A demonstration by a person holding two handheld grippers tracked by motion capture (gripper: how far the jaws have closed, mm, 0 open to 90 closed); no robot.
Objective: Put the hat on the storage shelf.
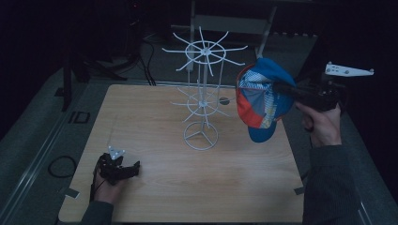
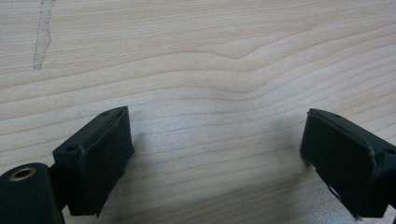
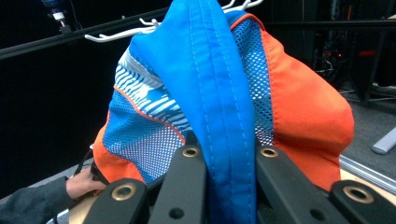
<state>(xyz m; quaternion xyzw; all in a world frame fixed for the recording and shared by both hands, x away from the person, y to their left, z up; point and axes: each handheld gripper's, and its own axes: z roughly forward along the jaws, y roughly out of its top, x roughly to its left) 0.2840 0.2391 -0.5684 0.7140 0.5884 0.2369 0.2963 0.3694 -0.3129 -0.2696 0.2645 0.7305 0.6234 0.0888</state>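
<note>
Two tongs: right tongs (image 3: pixel 227 154) pinch cap (image 3: pixel 224 93) (left tongs (image 2: pixel 217 154) gape).

Rack (image 1: pixel 202 101): on table (image 1: pixel 155 187), centre-rear.
Cap (image 1: pixel 260 101): right of rack, above table edge.
Left gripper (image 1: pixel 123 169): front-left, on table.

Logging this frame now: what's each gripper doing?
Left gripper: open, empty, resting on the table.
Right gripper: shut on the cap, held up.
</note>
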